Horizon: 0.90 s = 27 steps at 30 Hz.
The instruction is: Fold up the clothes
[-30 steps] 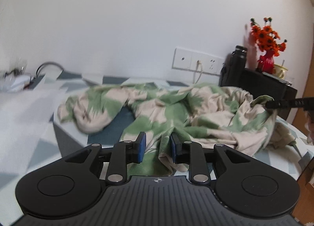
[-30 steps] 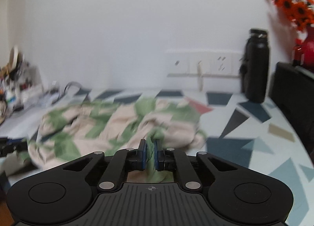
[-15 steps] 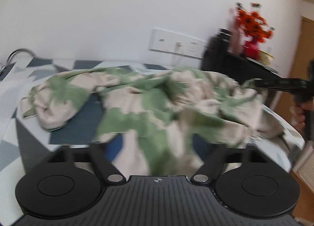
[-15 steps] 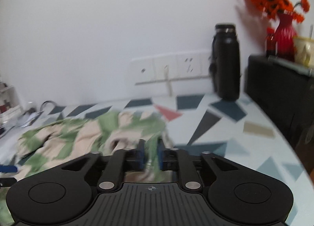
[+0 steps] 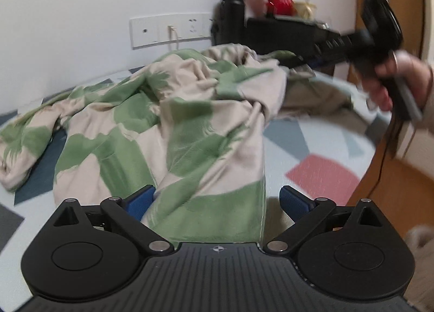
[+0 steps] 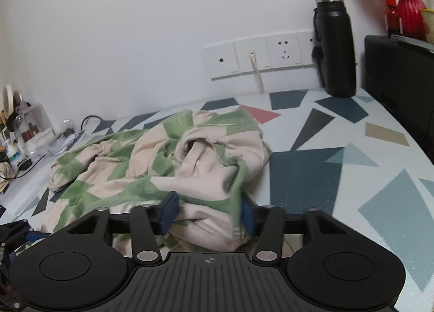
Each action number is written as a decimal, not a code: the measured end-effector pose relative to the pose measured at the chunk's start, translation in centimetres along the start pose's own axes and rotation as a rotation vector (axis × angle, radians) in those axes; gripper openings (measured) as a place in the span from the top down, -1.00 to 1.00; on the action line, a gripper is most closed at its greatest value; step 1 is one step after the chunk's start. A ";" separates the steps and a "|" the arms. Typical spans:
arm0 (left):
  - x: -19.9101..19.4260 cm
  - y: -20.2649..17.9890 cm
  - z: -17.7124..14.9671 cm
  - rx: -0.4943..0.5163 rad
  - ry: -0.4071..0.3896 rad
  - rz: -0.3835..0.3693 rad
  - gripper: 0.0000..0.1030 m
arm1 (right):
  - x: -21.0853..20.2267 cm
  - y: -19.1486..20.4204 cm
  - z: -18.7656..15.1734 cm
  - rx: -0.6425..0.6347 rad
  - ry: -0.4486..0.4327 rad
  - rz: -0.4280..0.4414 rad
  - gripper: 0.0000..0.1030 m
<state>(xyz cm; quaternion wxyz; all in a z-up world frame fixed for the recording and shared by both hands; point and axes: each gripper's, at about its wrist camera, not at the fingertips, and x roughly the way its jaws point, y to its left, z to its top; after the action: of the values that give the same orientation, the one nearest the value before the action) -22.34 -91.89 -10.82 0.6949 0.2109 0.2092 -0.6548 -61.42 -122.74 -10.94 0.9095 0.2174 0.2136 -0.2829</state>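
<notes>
Presently, the left gripper (image 5: 217, 202) stands with its 2 blue pads spread wide, and a green-and-beige garment (image 5: 173, 122) drapes loosely between them, touching the left pad but clear of the right one. The right gripper (image 6: 207, 213) is likewise parted, its blue pads on either side of a bunched fold of the same garment (image 6: 168, 160) without pinching it. In the left wrist view the right gripper appears at upper right, blurred, carried in a person's hand (image 5: 390, 81) beyond the cloth's far edge.

The garment lies crumpled in a heap on a table (image 6: 352, 165) patterned with coloured triangles, its near edge at the grippers. Behind it, a white socket strip (image 6: 260, 54) runs along the wall with a cord plugged in. A black bottle (image 6: 336, 46) stands upright on the table against the wall, beside a black box (image 6: 398, 73) bearing a red vase (image 6: 411, 13) of orange flowers.
</notes>
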 end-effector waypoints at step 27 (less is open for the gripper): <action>-6.1 9.0 0.5 -0.237 -0.209 0.276 0.72 | -4.4 -2.3 5.3 -0.046 -0.217 -0.137 0.56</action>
<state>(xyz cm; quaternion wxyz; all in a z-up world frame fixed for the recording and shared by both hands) -13.65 -86.64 -6.80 0.8158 0.0851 0.1805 -0.5427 -64.69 -125.28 -5.04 0.9106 0.1493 0.1347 -0.3612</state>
